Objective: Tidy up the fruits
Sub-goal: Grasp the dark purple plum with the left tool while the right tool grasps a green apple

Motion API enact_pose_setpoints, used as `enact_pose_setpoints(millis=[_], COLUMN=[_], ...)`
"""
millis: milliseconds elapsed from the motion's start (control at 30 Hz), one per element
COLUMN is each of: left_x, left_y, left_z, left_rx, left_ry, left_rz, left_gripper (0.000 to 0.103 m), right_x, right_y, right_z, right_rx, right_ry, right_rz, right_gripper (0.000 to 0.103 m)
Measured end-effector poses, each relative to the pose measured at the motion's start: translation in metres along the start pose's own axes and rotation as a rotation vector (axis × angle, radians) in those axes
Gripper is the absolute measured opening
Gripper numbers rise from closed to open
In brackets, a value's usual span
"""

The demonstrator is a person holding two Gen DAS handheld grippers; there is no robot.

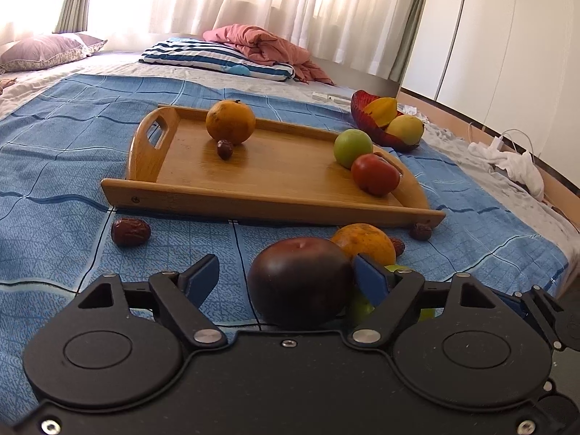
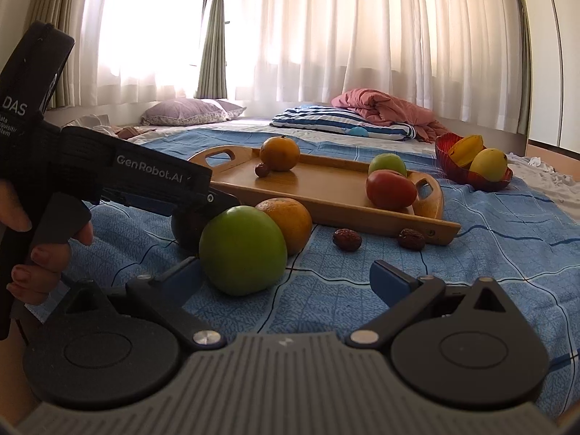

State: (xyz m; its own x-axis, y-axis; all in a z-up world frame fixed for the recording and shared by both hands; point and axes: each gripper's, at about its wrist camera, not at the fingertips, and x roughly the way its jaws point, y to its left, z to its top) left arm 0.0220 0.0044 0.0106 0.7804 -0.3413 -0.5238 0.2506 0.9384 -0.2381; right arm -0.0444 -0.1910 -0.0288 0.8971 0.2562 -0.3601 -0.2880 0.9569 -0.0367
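Left hand-held gripper (image 1: 286,275) has its jaws around the dark red apple (image 1: 301,282) on the bed (image 1: 54,166), near its front edge: right pad touching, left one looks slightly off (hard to say). Right hand-held gripper (image 2: 290,275) is spread apart, green apple (image 2: 242,250) just inside its left finger. Wooden tray (image 2: 326,195) sits mid-bed.

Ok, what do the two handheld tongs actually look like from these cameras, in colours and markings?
Left tongs: black body with two round discs, silver pivot screws, black linkage arms and blue fingers. Seen from the right camera, its black housing carries white "GenRobot.AI" and "DAS" lettering. Right tongs: same black discs and blue fingers, but with a grey ribbed centre plate. No cables or sleeves show.
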Motion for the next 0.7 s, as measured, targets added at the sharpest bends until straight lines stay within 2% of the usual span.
enact_pose_setpoints(millis=[167, 333, 467, 700], left_x=[0.002, 0.005, 0.005, 0.004], left_y=[0.002, 0.006, 0.010, 0.009], left_z=[-0.001, -0.001, -0.001, -0.001], left_rx=[-0.049, -0.103, -0.133, -0.143], left_ry=[0.007, 0.022, 0.031, 0.033], left_rz=[-0.032, -0.058, -0.092, -0.104], left_gripper=[0.076, 0.076, 0.070, 0.069], right_x=[0.002, 0.007, 0.012, 0.013], right_y=[0.017, 0.024, 0.024, 0.018], right_z=[-0.004, -0.003, -0.004, -0.003], right_rx=[-0.042, -0.031, -0.003, 0.049], right_ry=[-0.020, -0.008, 0.003, 0.016], right_rz=[-0.038, -0.023, -0.030, -0.027], right_gripper=[0.103, 0.101, 0.094, 0.085])
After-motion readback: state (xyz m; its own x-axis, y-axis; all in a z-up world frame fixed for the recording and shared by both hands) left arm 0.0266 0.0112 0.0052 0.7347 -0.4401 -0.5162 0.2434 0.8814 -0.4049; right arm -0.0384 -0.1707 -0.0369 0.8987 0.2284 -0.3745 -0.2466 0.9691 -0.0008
